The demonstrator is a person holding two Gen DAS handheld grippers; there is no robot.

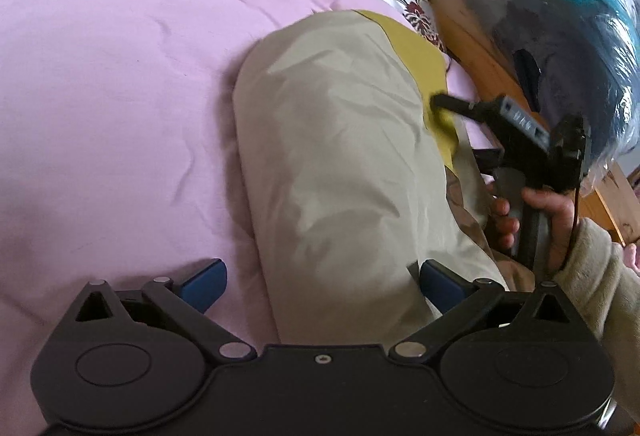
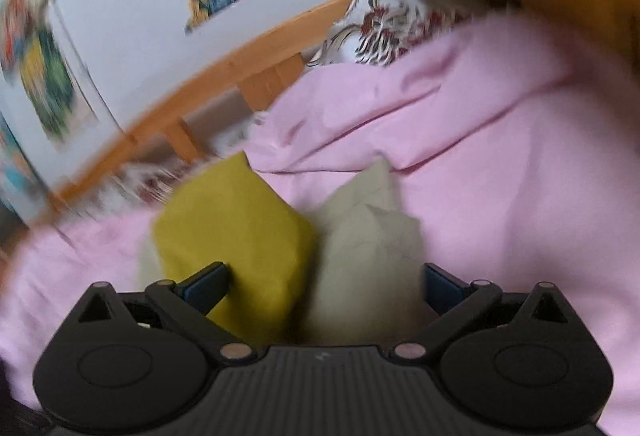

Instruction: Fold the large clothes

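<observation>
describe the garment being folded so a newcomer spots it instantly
Start at the wrinkled pink bedsheet covering the wooden-framed bed. On it, toward the right-hand rail, lies a long beige cloth garment. Unlike the sheet and floral pillow, it is plain beige with a mustard-yellow layer showing at its far end.

Both grippers, left and right, fingers spread wide.
</observation>
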